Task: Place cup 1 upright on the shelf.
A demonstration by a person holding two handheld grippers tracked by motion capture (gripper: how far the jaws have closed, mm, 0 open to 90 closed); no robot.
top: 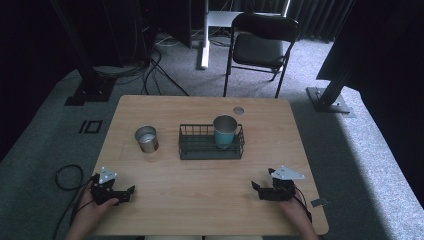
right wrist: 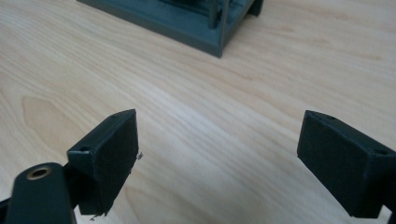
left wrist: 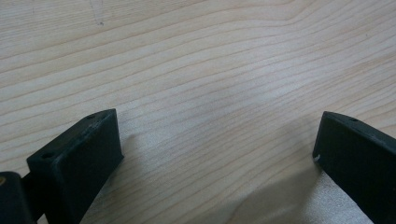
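Cup ahead of our empty, wide-open left gripper looks light, rigid, slippery metal; we judge gripping across its rim safest.

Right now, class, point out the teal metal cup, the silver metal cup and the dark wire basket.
teal metal cup (top: 224,132): high view, on its outer wall.
silver metal cup (top: 148,144): high view, on its side wall.
dark wire basket (top: 192,149): high view, on its front wall.

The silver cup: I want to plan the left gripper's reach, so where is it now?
In the high view the silver cup stands upright on the table, left of the wire basket, outside it.
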